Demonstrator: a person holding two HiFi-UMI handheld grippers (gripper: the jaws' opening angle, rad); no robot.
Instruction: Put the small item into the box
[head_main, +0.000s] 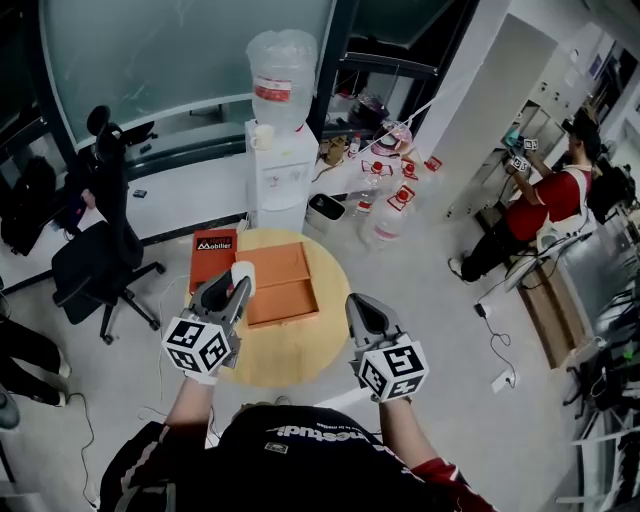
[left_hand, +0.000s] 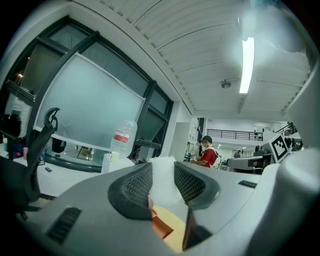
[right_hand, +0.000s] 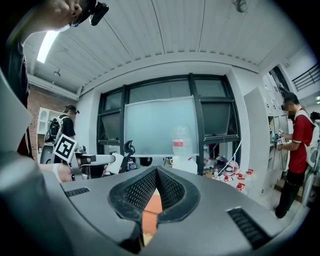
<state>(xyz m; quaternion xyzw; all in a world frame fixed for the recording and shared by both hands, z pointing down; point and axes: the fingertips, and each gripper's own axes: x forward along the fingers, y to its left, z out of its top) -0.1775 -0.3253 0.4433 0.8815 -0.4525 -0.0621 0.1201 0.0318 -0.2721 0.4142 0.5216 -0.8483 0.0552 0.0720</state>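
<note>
The left gripper (head_main: 236, 284) sits left of centre in the head view, and its jaws are clamped on a small white crinkled item (head_main: 244, 270) that sticks out past their tips. In the left gripper view the same white item (left_hand: 162, 179) fills the gap between the two dark ribbed pads, with both pads pressing on it. The item is held in the air over the left edge of a flat, open orange cardboard box (head_main: 290, 300), which lies on a round light-wood counter (head_main: 300, 350) at the middle of the frame. A flat orange-red panel with white print (head_main: 212, 255) lies just beside the box, to its left.

The right gripper (head_main: 362, 308) hovers right of centre over the counter's right edge, well apart from the box. In the right gripper view its jaws meet at the tips with nothing between them.

A white water dispenser (head_main: 280, 175) stands at the upper centre, beyond the counter. A black office chair (head_main: 100, 250) is at the left, and a person in a red shirt (head_main: 545, 205) is at the upper right.
</note>
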